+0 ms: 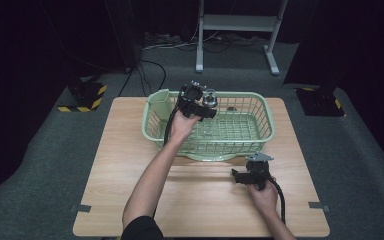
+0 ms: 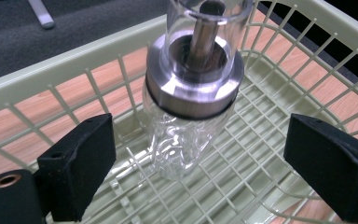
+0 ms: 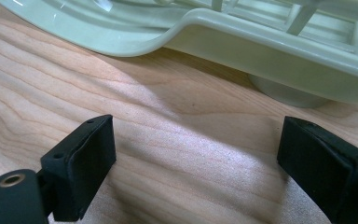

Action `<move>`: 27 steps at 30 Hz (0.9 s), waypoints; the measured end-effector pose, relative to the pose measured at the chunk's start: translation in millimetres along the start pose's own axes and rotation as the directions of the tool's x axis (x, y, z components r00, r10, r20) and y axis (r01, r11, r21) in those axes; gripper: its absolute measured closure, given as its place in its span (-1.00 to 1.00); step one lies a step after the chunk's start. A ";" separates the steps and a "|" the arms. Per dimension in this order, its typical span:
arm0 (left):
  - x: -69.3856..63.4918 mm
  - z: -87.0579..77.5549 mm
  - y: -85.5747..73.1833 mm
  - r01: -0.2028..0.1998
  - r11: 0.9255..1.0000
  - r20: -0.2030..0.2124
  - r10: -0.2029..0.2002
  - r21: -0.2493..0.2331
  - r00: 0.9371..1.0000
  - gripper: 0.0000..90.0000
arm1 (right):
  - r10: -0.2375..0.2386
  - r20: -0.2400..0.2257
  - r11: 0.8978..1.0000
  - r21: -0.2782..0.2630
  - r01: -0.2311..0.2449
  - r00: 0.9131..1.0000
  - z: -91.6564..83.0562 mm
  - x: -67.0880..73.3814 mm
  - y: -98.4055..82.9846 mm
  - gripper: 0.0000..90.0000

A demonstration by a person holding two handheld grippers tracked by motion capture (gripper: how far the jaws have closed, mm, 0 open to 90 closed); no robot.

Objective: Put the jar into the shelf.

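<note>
A pale green basket (image 1: 260,117) sits at the centre of the high view, on the far half of the wooden counter (image 1: 125,165). The left gripper (image 1: 196,102) is held over the basket's upper-left part, and in its own view its jaws are spread wide, with a clear glass bottle (image 2: 186,135) (steel collar, clear cap) standing between them and touching neither. The bottle stands upright inside the basket near its far rim. The right gripper (image 1: 252,175) hovers low over the counter at lower right of centre, just before the basket's near rim (image 3: 261,44), jaws spread and empty.
</note>
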State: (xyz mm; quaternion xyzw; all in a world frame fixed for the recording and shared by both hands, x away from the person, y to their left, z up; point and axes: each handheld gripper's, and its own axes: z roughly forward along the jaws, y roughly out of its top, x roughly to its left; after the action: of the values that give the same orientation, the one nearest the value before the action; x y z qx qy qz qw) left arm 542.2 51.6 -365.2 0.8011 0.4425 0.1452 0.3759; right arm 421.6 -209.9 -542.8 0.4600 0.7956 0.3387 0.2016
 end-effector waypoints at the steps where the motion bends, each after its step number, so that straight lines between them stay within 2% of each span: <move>1: -0.4 -2.4 -1.2 0.000 1.000 -0.001 0.000 -0.005 1.000 -0.80 | -0.002 0.000 1.000 0.000 0.002 1.000 0.0 -0.1 0.0 -0.76; 27: -13.5 -41.2 -24.0 -0.022 0.997 -0.001 0.022 -0.074 1.000 -0.81 | -0.004 0.000 1.000 0.001 0.004 1.000 0.0 -0.3 -0.1 -0.75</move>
State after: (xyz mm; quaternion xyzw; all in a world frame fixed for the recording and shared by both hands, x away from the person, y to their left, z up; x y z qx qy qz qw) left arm 496.9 67.9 -353.6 0.7916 0.4279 0.1657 0.4036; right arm 421.6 -210.1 -542.8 0.4586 0.7966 0.3379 0.2022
